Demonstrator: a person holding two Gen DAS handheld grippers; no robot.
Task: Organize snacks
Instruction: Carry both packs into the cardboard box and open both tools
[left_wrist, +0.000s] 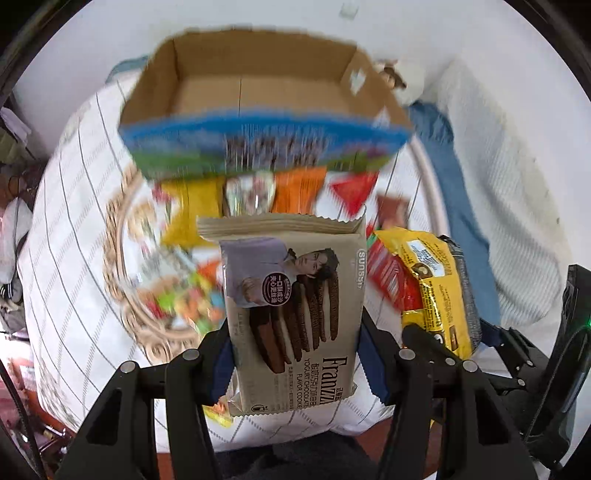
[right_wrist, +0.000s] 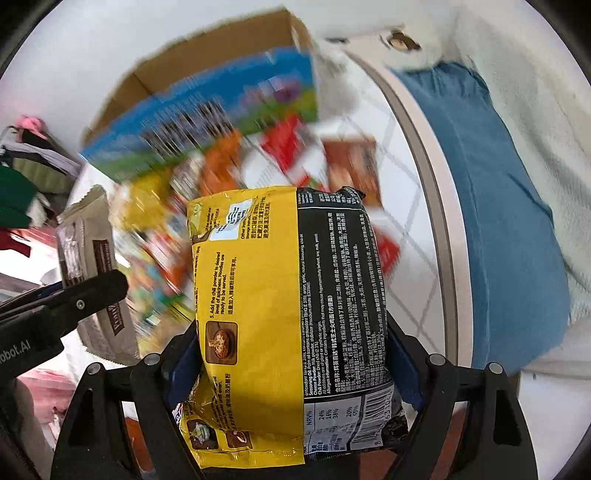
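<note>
Two tools are both loaded. Left tool is clenched on a beige cookie pack, its pads pressing the pack's long sides, held up above the bed. Right tool, jaws set wider, grips a yellow-and-black noodle bag by its sides. Beneath them, blurred snacks lie strewn before the open box near the bed's far edge.

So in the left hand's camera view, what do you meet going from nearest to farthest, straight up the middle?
Cookie packet held between the fingers → a row of loose snack packets, including an orange packet → the open cardboard box.
</note>
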